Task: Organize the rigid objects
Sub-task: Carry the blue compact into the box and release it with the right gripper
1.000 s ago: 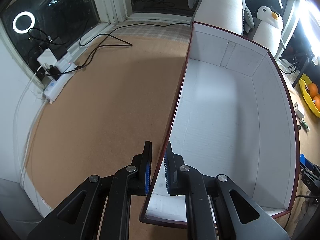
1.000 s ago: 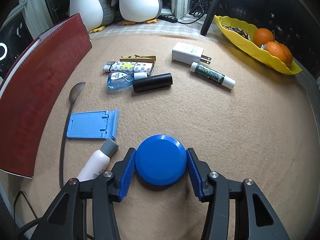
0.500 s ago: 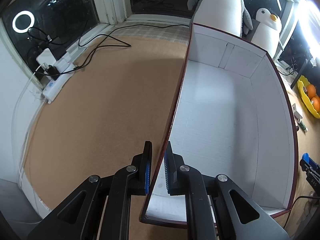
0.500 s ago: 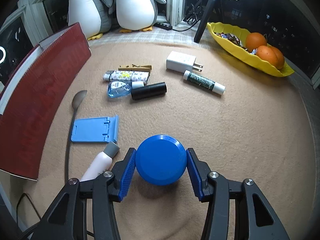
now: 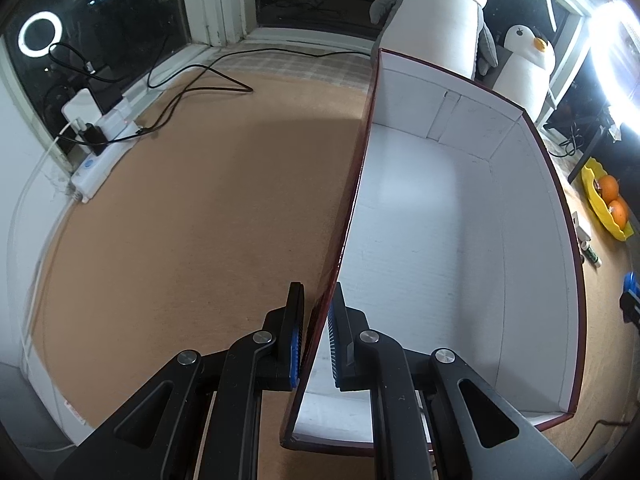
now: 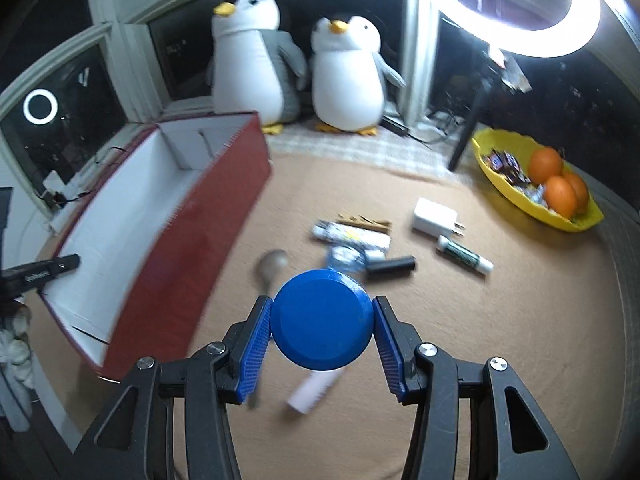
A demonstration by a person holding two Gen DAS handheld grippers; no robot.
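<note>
A red box (image 5: 472, 240) with a white inside fills the right of the left wrist view; it also stands at the left (image 6: 192, 240) in the right wrist view. My left gripper (image 5: 316, 336) is shut on the box's near left wall, one finger outside and one inside. My right gripper (image 6: 323, 330) is shut on a round blue lid (image 6: 322, 318) and holds it in the air above the tan mat. Below it lie a spoon (image 6: 272, 264), a white bottle (image 6: 314, 390), a black tube (image 6: 390, 268), a green-labelled tube (image 6: 464, 256) and a white charger (image 6: 434, 216).
Two plush penguins (image 6: 296, 68) stand at the back by the window. A yellow tray (image 6: 536, 184) with oranges and sweets sits at the right. A bright ring light (image 6: 504, 12) hangs above. A power strip (image 5: 100, 148) and cables lie left of the box.
My right gripper has risen with the blue lid, lifting it off the mat, and now looks over the box's rim. The left gripper keeps its hold on the box wall.
</note>
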